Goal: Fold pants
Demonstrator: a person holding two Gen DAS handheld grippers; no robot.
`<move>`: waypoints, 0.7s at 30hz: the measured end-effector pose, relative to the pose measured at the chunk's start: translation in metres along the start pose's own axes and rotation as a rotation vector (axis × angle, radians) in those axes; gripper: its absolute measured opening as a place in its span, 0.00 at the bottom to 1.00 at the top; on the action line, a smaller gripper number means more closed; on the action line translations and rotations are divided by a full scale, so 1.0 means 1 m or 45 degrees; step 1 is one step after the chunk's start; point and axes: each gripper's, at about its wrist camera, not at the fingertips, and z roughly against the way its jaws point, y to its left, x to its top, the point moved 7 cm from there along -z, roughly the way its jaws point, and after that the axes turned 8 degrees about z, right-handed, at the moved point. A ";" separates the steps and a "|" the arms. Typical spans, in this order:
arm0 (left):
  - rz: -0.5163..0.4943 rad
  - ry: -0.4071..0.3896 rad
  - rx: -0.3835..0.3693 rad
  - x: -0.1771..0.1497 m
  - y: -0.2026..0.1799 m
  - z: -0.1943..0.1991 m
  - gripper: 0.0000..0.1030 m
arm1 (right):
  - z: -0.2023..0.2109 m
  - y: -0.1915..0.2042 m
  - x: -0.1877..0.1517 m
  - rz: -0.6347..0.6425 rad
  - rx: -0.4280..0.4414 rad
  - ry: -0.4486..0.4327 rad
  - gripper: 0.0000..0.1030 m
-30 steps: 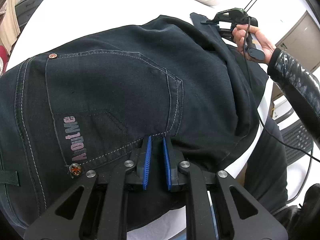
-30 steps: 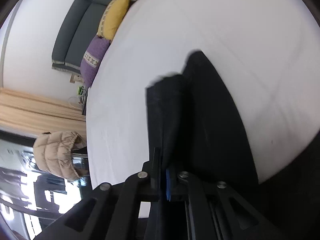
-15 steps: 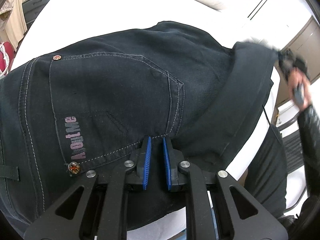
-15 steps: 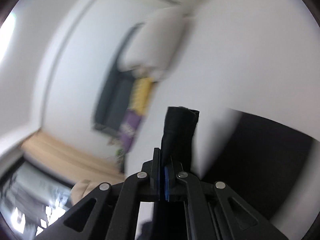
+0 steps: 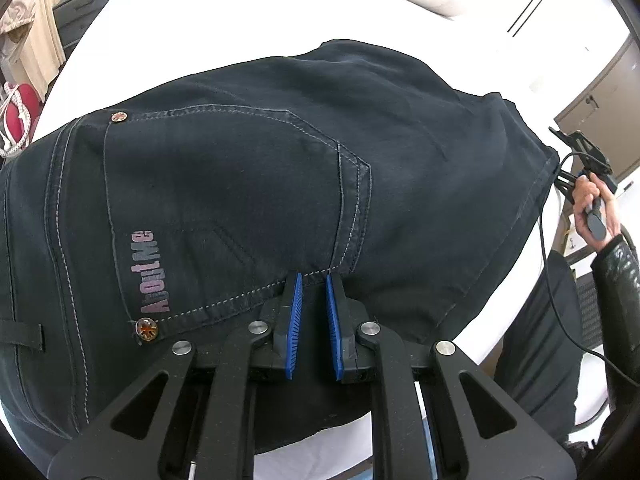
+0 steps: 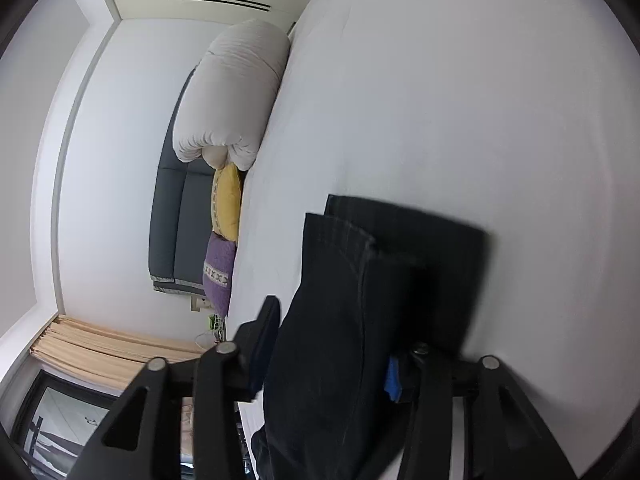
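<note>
While spread across the white bed (image 5: 248, 20), near its front edge: pants (image 5: 248, 184) folded over once, further folds left. Left gripper (image 5: 312, 312) nearly shut, pressing the seat; right gripper (image 6: 332, 364) opening, cuff (image 6: 352, 264) between its jaws.
</note>
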 end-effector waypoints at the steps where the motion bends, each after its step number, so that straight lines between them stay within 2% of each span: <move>1: 0.005 0.002 -0.002 0.000 -0.001 0.000 0.12 | -0.005 0.000 0.002 0.015 -0.026 0.025 0.06; 3: 0.023 0.002 -0.013 0.001 0.000 0.002 0.12 | -0.014 0.001 0.005 0.082 -0.121 0.065 0.04; 5: 0.052 -0.001 -0.033 0.001 0.006 0.005 0.12 | -0.016 0.004 0.008 0.128 -0.155 0.056 0.03; 10: 0.102 -0.012 -0.094 0.003 0.006 0.010 0.12 | -0.004 -0.010 0.021 0.074 -0.184 -0.016 0.03; 14: 0.104 -0.033 -0.093 0.001 0.005 0.012 0.12 | 0.010 -0.028 0.015 0.068 -0.194 -0.052 0.01; 19: 0.152 -0.054 -0.156 -0.004 0.015 0.015 0.12 | 0.011 -0.028 0.012 0.165 -0.214 -0.037 0.00; 20: 0.154 -0.057 -0.158 -0.005 0.017 0.015 0.12 | 0.013 -0.026 0.011 0.191 -0.221 -0.014 0.01; 21: 0.151 -0.062 -0.158 -0.006 0.017 0.016 0.12 | 0.015 -0.025 0.011 0.200 -0.220 0.005 0.07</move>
